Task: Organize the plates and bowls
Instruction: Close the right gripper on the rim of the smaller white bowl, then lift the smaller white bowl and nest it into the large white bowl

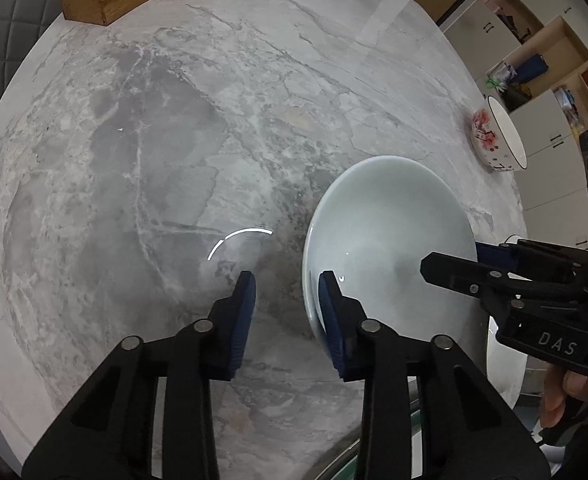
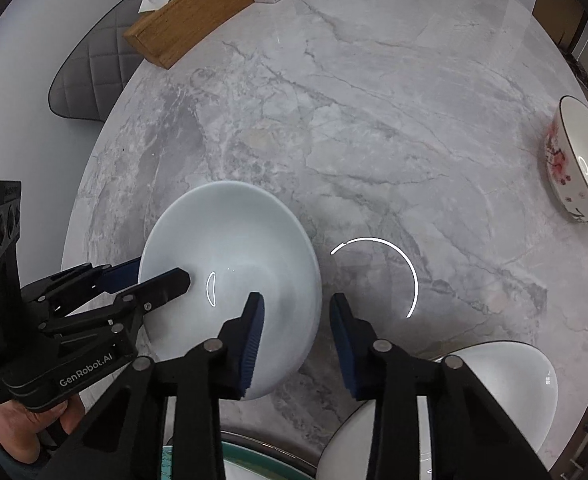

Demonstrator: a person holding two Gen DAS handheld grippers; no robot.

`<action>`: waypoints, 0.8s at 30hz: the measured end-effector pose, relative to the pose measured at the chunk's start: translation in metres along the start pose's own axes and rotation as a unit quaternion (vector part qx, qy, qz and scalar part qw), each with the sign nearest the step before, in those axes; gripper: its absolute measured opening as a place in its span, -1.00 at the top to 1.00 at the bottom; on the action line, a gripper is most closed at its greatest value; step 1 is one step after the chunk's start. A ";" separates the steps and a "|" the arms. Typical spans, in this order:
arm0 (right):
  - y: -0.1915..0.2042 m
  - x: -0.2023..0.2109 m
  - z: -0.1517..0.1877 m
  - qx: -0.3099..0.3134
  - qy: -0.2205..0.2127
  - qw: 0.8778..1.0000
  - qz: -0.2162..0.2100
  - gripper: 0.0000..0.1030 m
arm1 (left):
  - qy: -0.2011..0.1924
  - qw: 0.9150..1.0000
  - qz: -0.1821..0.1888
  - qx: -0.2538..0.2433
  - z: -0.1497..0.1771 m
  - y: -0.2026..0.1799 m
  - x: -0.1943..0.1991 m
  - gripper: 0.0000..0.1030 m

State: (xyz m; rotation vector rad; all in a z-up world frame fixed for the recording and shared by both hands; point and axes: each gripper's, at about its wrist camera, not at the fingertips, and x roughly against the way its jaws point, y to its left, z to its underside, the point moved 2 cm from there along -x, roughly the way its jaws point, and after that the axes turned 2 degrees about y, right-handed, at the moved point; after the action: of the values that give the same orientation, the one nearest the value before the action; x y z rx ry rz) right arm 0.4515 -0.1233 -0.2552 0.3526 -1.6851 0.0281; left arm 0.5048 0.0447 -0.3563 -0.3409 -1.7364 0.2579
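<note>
Straddling the white plate's rim near the table front edge, both hand-held grippers are unclenched: left hand-held gripper, right hand-held gripper. Floral bowl sits far right, well apart.

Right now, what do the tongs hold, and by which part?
Nothing is clamped. The left tongs and the right tongs stand open, astride opposite rims of the white plate.
</note>
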 end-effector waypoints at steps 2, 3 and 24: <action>0.001 -0.003 0.001 0.003 0.005 1.000 0.003 0.66 | 0.001 1.000 0.004 -0.002 0.000 -0.004 -0.002 0.63; 0.001 -0.004 0.001 0.003 0.005 1.000 0.005 0.76 | 0.003 1.000 0.006 -0.003 -0.001 -0.005 -0.003 0.79; 0.006 0.044 0.007 -0.019 -0.045 0.998 -0.035 0.82 | -0.028 0.999 0.013 -0.019 -0.004 -0.029 0.052 0.86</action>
State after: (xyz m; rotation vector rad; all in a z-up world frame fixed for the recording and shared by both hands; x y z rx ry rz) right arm 0.4389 -0.1284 -0.2129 0.3894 -1.7594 -0.0740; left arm 0.4973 0.0369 -0.2976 -0.3875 -1.7950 0.2561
